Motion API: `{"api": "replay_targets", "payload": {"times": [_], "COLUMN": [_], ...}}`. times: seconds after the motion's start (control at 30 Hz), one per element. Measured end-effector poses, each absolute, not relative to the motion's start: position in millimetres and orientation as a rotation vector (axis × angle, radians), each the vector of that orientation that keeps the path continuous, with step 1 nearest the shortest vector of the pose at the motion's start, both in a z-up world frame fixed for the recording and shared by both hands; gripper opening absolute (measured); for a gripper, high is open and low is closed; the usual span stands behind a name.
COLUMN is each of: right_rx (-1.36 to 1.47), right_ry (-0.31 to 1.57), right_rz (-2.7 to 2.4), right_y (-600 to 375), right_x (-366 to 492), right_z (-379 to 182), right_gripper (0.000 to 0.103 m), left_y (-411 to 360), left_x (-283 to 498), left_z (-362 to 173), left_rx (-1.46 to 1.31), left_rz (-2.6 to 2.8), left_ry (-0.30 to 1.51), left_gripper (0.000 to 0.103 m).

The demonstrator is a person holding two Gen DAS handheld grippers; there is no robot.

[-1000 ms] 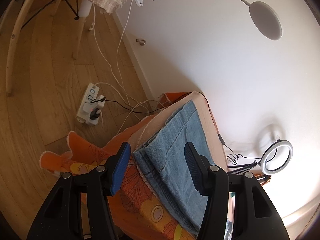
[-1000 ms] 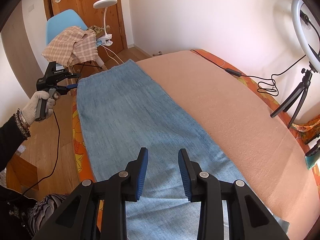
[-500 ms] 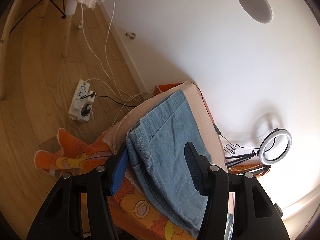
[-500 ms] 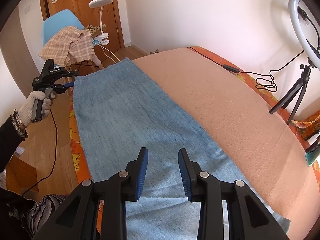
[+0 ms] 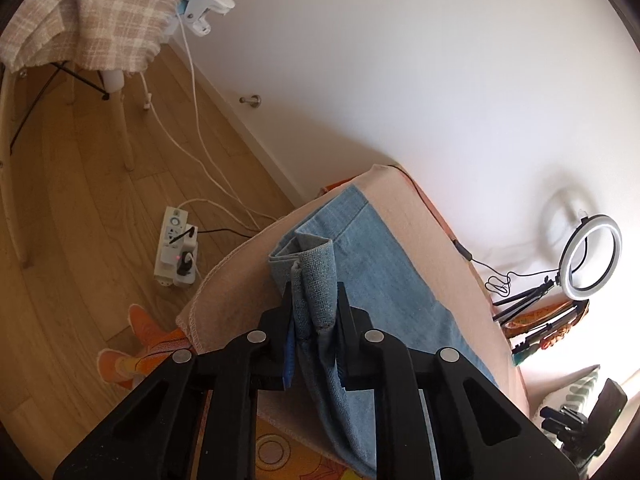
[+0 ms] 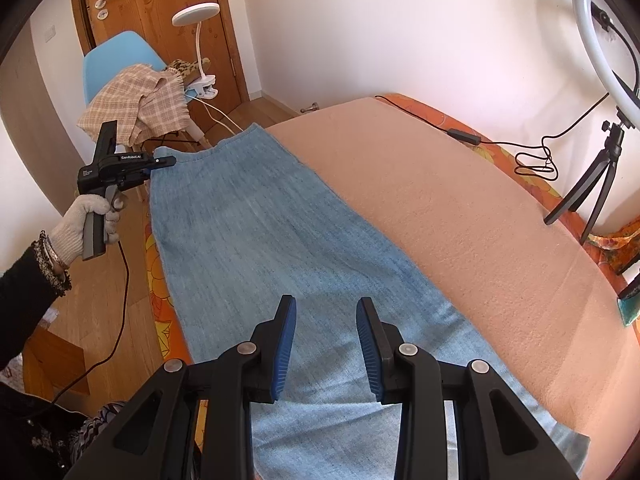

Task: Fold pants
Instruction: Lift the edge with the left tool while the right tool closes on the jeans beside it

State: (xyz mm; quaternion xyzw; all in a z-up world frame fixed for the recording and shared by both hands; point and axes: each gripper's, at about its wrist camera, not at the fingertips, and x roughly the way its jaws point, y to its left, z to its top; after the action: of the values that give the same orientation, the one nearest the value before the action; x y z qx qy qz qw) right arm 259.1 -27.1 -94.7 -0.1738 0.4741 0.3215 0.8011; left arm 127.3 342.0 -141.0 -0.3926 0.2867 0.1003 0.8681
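Gripping: the far hem corner of the pants (image 6: 304,264); first fold is starting, nothing laid over yet.
Bed (image 6: 460,216): pink blanket fills the right half of the right wrist view; pants lie flat along its left edge, running from lower centre to upper left.
Pants: one long strip of blue denim, smooth; near end passes under the right gripper at the bottom of the frame.
Left gripper (image 5: 314,312): jaws closing on a bunched fold of denim hem (image 5: 316,268), cloth clearly pinched between them, centre of the left wrist view.
Right gripper (image 6: 326,340): jaws partly apart, nothing between them, hovering over the near end of the pants.
Next move (judgement): carry the hem toward the near end; right gripper should pin or take the near end so the cloth does not slide off the bed edge.
Left view only: the pinch itself, power strip (image 5: 176,252) on the floor.
Right view only: full length of the pants, gloved hand (image 6: 86,220) at far left, chair (image 6: 120,64) upper left.
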Motion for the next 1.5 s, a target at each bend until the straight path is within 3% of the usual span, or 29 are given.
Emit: {"api": "replay_targets", "payload": {"times": [0.13,0.27,0.53,0.73,0.9,1.13,1.5], "right_rx": [-0.313,-0.237,-0.074,0.049,0.127,0.182,-0.173], "right_ry": [1.047,1.073,1.151,1.276,1.364,1.371,1.307], "right_rz": [0.699,0.718,0.848,0.904,0.886,0.877,0.881], "right_y": [-18,7,96,150,167,155,215], "right_x": [272,290,336,361,375,377,367], "right_z": [-95,-92,-100,-142,-179,-189,-163], "right_gripper": [0.038,0.064,0.064,0.065,0.066,0.067,0.067], "left_y": [322,298,257,228,186,128,115], "left_x": [133,139,146,148,153,155,146], "left_z": [-121,-108,-98,-103,-109,-123,-131], "left_rx": [-0.718,-0.619,-0.451,-0.345,-0.146,0.112,0.148], "left_rz": [0.154,0.092,-0.009,-0.077,-0.143,-0.27,-0.253], "left_ry": [0.578,0.558,0.57,0.606,0.653,0.71,0.684], "left_gripper": [0.012,0.012,0.012,0.012,0.012,0.012,0.012]}}
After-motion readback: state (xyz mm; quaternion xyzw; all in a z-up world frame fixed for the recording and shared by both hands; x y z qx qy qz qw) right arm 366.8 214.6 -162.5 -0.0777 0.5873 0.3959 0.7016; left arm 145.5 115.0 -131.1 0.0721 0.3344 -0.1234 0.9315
